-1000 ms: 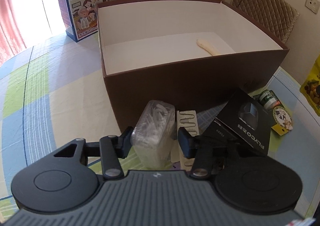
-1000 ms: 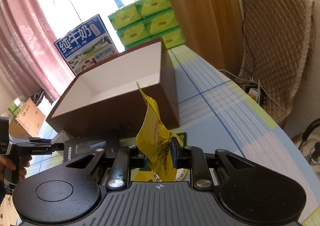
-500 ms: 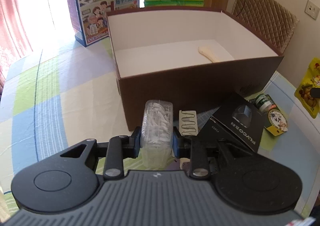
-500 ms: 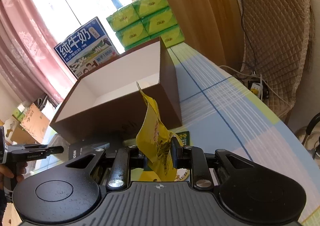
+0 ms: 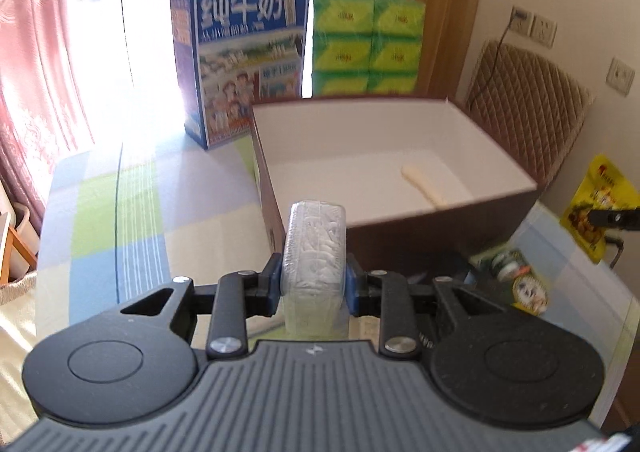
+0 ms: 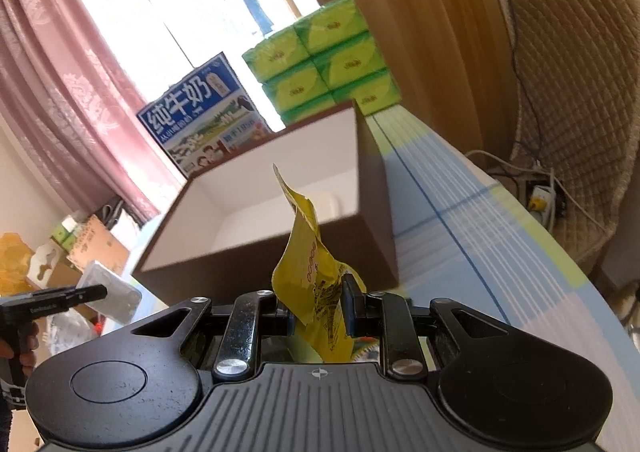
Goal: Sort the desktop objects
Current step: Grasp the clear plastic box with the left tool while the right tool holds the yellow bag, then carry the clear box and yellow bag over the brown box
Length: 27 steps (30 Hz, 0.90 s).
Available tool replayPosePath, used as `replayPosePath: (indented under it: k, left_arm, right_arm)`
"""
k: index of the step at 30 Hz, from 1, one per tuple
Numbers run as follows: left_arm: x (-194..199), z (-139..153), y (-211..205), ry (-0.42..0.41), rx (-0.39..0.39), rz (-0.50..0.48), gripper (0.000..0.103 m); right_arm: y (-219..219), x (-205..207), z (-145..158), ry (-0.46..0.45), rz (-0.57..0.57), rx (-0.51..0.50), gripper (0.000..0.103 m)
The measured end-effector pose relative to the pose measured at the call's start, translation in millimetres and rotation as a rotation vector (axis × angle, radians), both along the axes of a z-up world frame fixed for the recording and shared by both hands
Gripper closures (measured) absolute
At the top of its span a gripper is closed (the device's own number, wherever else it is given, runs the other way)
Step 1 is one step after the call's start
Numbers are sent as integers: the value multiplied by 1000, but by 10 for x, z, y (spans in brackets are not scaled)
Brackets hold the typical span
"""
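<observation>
1. The left gripper (image 5: pixel 313 288) pinches a clear plastic packet (image 5: pixel 314 252) of small white pieces between its two blue-padded fingers (image 5: pixel 273 284), pressing it from both sides. The packet stands upright in the grip, held above the table.
2. Just ahead of the packet sits an open brown box (image 5: pixel 440 228) with a white inside. One pale, long item (image 5: pixel 422 184) lies on the box floor near the right wall.
3. The right gripper (image 6: pixel 320 312) pinches a crumpled yellow bag (image 6: pixel 312 276), its fingers closed on the lower part while the torn top sticks up in front of the same box (image 6: pixel 280 264).
4. In the left wrist view the yellow bag (image 5: pixel 596 204) shows at the right edge, beyond the box's right corner, with the tip of the right gripper (image 5: pixel 614 217) across it.
5. In the right wrist view the left gripper (image 6: pixel 90 292) shows at the left edge with the clear packet (image 6: pixel 112 292) in it, and a hand (image 6: pixel 18 344) around its handle.
6. A blue milk carton (image 5: pixel 244 68) and a stack of green tissue packs (image 5: pixel 368 48) stand behind the box on the checked tablecloth (image 5: pixel 120 220).
7. Small blurred items (image 5: pixel 516 276) lie on the table to the right of the box; what they are cannot be told.
8. A padded chair (image 6: pixel 580 100) stands beside the table.
</observation>
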<state>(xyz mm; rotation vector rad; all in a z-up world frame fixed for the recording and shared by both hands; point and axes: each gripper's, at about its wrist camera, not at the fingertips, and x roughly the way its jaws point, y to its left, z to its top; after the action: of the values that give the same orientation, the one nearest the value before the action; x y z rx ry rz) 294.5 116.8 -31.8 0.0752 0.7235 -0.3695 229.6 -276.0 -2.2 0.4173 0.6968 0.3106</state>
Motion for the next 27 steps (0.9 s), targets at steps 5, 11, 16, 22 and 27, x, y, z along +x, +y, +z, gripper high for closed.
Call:
replayPosePath:
  k: [5, 11, 16, 22, 27]
  left_arm:
    - [112, 227, -50, -40, -48, -11, 77]
    - [341, 372, -310, -65, -76, -55, 77]
    - [644, 309, -588, -21, -111, -72, 77]
    - [1033, 102, -787, 75, -166, -46, 77]
    - [1290, -136, -839, 184, -217, -20, 77]
  right_arm:
    - [92, 178, 165, -38, 49, 23, 84]
    - [346, 506, 373, -85, 125, 9, 84]
    - [636, 894, 421, -88, 178, -31, 84]
    - [936, 1311, 334, -63, 216, -95, 84]
    - [1151, 1571, 111, 3, 245, -232, 84]
